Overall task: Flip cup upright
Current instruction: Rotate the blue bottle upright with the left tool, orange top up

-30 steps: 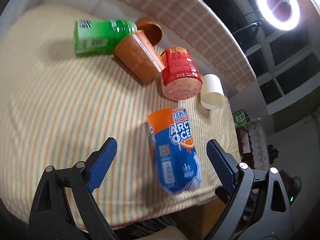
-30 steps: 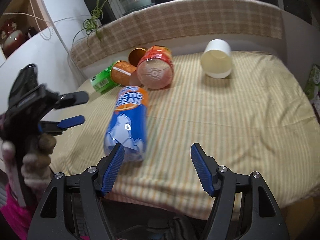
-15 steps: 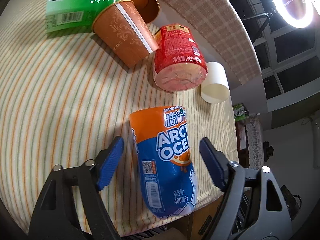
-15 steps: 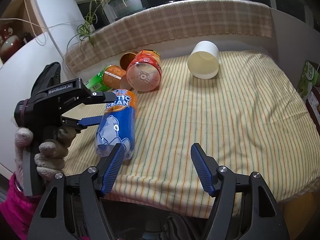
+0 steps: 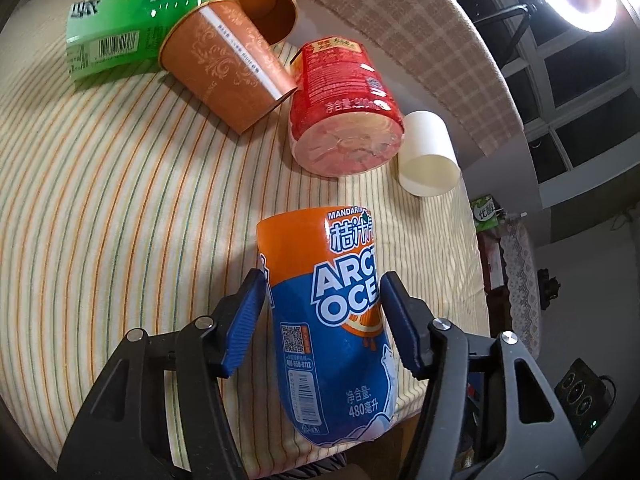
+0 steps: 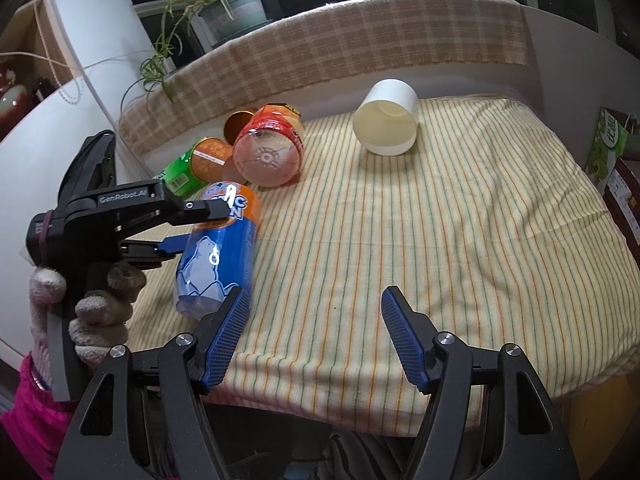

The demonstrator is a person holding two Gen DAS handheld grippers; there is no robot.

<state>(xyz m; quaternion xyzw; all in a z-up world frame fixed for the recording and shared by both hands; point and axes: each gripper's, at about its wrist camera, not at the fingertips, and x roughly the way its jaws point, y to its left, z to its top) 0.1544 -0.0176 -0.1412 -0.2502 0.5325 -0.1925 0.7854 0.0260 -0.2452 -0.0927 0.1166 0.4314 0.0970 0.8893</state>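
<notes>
Left wrist view: blue-orange cup (image 5: pixel 336 320) sideways between left tool (image 5: pixel 323 312) fingers.

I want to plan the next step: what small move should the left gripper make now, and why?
Probably close the left gripper. The blue and orange cup lies on its side on the striped cloth, already between the open fingers, which look near its sides. The right gripper is open and holds nothing.

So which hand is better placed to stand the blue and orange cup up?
Left. The left gripper already straddles the lying blue and orange cup, one pad on each side. The right gripper hangs open over bare striped cloth.
</notes>
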